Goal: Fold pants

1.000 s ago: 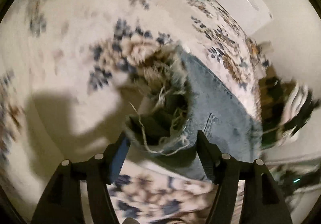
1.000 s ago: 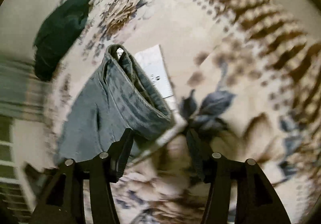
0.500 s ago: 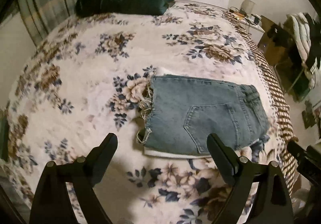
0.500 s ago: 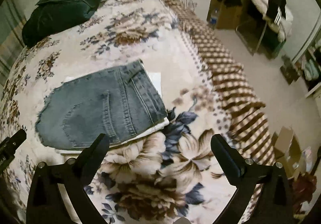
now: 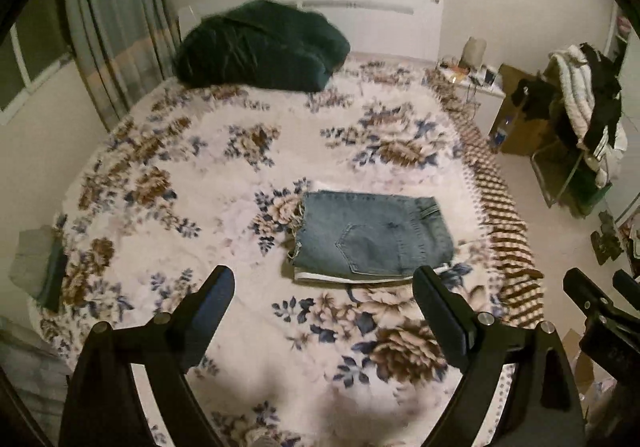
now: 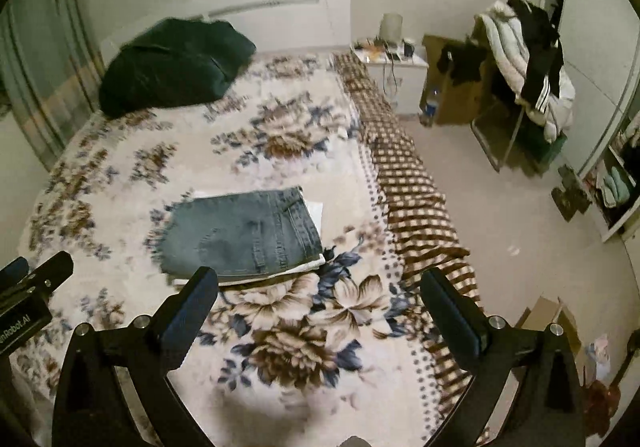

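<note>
1. On the bed [image 5: 168, 151], the pants [image 5: 372, 237] lie folded into a compact denim rectangle, back pocket up, frayed hem away from the striped bed edge.
2. Pants rest on a white folded item [image 6: 316, 211], its edges showing beneath.
3. Left gripper [image 5: 324, 289]: fingers wide apart, holding nothing, short of the pants.
4. Right gripper [image 6: 318, 289]: fingers wide apart, empty.
5. Judgement: folding looks complete; nothing evident remains.
6. Containers: none near the pants.
</note>
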Demonstrator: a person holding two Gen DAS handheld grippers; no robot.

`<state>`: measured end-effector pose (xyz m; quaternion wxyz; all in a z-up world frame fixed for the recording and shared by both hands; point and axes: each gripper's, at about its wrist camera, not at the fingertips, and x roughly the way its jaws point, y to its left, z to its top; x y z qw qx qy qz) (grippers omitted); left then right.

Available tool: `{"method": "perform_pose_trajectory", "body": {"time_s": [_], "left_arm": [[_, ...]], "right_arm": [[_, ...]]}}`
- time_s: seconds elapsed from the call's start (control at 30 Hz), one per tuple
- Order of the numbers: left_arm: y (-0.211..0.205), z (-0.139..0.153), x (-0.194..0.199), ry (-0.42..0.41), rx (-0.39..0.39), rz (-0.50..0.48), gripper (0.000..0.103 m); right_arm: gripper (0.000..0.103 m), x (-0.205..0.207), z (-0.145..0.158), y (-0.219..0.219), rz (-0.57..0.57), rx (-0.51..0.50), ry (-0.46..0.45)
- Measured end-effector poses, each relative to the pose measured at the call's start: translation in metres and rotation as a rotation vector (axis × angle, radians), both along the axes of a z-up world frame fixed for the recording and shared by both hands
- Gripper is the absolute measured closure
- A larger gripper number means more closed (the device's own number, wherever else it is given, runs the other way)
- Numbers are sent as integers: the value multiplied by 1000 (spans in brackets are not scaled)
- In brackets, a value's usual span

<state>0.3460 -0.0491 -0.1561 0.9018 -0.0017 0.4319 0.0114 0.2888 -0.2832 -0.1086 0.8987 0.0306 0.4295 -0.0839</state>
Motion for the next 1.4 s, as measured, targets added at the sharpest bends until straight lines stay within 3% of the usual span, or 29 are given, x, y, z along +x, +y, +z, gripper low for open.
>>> {"method": "perform_pose_trajectory", "body": {"time_s": [0.23,0.47,0.6,0.67,0.7,1.0,1.4], "left_arm": [[-11,82,-87,-76,8,6,12],[-10,125,-130,-117,-7,17,12],[-5,131,-141,-118,-3,16,12],[-1,131,-143,-109,-4,13,9],[1,130,-144,-107,-3,10,1],[12,133,-153,-121,-1,9,1],[18,135,-168,-120,4,3,1]], "right_arm": [[0,-93,97,7,74,-9,-102],[0,-161,163,16,107,-14,-154],[0,-183,186,26,114,-23,-169],[0,-188,193,31,113,-26,-171],[0,-189,192,32,112,-23,-170],[0,-202,203,47,96,-22,-154],[0,-202,196,48,115,-3,-131]]}}
